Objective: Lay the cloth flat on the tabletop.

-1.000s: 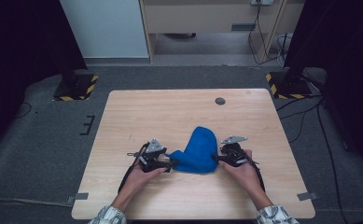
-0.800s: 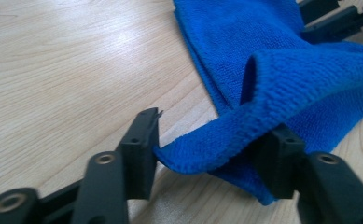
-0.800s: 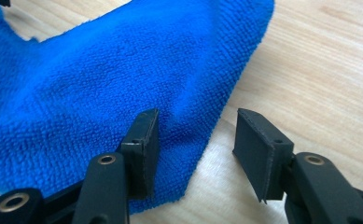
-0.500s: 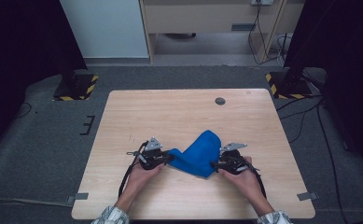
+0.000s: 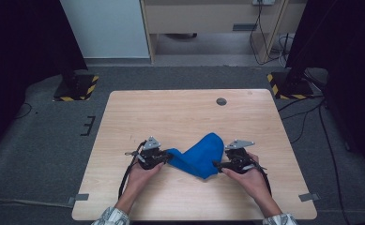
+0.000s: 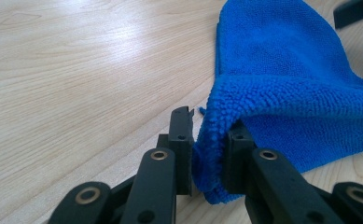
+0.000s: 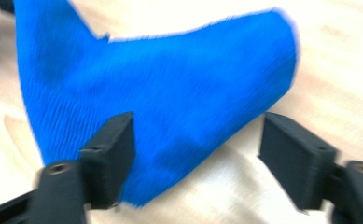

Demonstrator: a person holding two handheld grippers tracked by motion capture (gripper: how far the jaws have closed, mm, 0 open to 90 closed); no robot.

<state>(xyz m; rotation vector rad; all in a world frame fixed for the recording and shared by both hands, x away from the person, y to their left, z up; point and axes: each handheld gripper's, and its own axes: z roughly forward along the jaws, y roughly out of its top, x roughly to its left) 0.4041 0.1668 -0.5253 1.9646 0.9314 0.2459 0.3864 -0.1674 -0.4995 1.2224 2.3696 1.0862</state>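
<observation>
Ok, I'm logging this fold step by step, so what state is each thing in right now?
Blue cloth: folded over, lying on the table, one corner pinched.
Left claw: shut on the blue cloth's corner.
Right claw: open, jaws just opened, pads off the cloth lying between them.

The right claw [image 7: 198,158] is opening, its pads now off the blue cloth [image 5: 200,153]. The cloth is lying flatter on the counter [image 5: 171,112], its raised hump gone.

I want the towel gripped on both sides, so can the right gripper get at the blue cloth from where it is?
Probably yes: the right gripper is open, and the blue cloth lies just ahead between its jaws, unobstructed.
</observation>
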